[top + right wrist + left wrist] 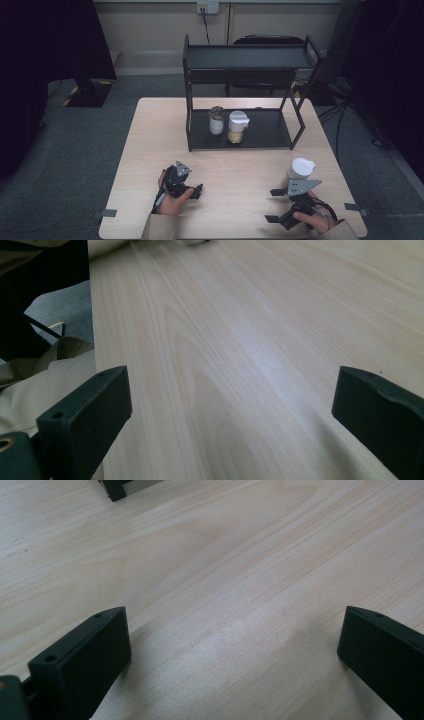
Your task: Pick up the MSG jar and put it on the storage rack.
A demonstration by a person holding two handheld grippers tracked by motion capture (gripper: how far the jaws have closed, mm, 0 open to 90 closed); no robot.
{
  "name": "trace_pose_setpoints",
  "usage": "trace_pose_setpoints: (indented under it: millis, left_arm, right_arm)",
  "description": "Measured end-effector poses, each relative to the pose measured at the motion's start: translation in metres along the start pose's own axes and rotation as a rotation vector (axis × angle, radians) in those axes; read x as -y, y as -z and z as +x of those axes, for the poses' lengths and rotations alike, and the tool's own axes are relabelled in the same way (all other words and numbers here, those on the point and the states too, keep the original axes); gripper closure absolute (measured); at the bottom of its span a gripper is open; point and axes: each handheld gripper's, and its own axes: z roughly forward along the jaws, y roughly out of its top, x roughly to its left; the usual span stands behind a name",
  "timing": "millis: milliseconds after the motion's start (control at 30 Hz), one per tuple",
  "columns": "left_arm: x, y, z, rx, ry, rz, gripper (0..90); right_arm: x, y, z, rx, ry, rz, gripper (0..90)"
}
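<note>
A white-lidded jar (300,172) stands on the table's (150,150) near right, just beside the right gripper (274,205), whose jaws gape wide over bare wood. The left gripper (196,191), also spread, rests nearby. Two more jars (227,125) wait on the black rack's (265,132) lower shelf. A clean pickup probably means squaring the jaws around the jar's body, below the lid.

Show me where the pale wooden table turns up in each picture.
High view: the pale wooden table lies mid-picture, bearing a black metal rack.
Left gripper view: it spreads behind both black fingers; the rack's foot sits top left.
Right gripper view: it covers centre and right, its edge at left.
Landmark: the rack, high and left gripper views.
</note>
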Motion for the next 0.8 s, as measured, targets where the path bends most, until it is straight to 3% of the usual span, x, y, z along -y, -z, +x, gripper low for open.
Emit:
trace_pose_setpoints:
  millis: [800]
  left_arm:
    - [0.000,0.000,0.000,0.000,0.002,-0.001,0.0]
  right_arm:
    - [0.007,0.020,-0.001,-0.009,0.020,0.028,2.3]
